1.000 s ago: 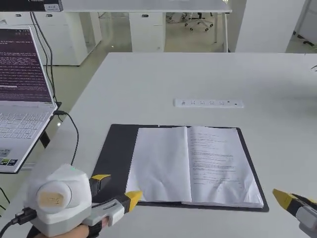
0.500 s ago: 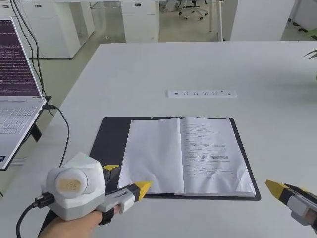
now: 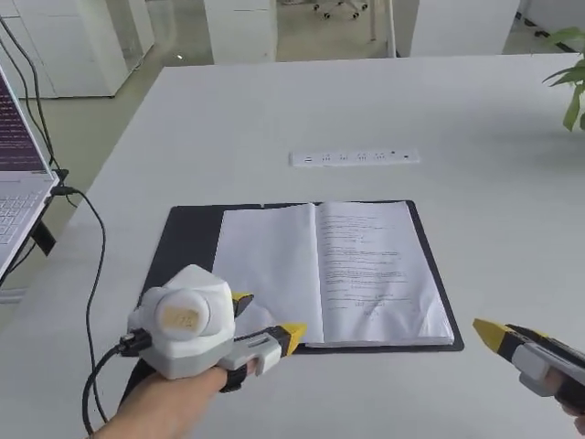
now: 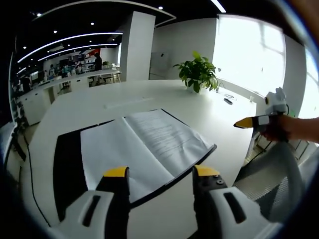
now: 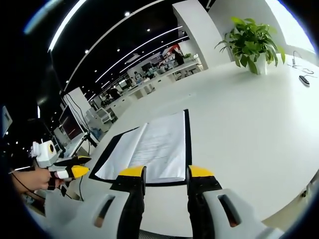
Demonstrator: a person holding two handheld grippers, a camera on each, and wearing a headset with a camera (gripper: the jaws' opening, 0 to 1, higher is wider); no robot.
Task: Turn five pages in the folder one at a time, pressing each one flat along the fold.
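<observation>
An open black folder [image 3: 187, 240] lies flat mid-table, with a blank sheet on its left and a printed page [image 3: 370, 270] on its right. My left gripper [image 3: 268, 317] hovers at the folder's near left corner, open, nothing between its yellow tips. My right gripper [image 3: 494, 336] floats off the near right corner, clear of the pages, also open and empty. In the left gripper view the folder [image 4: 139, 144] lies just past the jaws [image 4: 161, 173], with the right gripper [image 4: 254, 121] at the right. In the right gripper view the folder [image 5: 154, 144] lies ahead of the jaws [image 5: 165, 172].
A white power strip [image 3: 355, 157] lies beyond the folder. A laptop [image 3: 14, 183] sits off the table's left edge, and a black cable [image 3: 91, 274] trails down the left side. A potted plant [image 3: 571, 82] stands at the far right. The table's near edge is close.
The head camera has tilted and shifted. My left gripper has moved right and forward to the folder's near left corner. The right gripper stays low right. The pages have not moved.
</observation>
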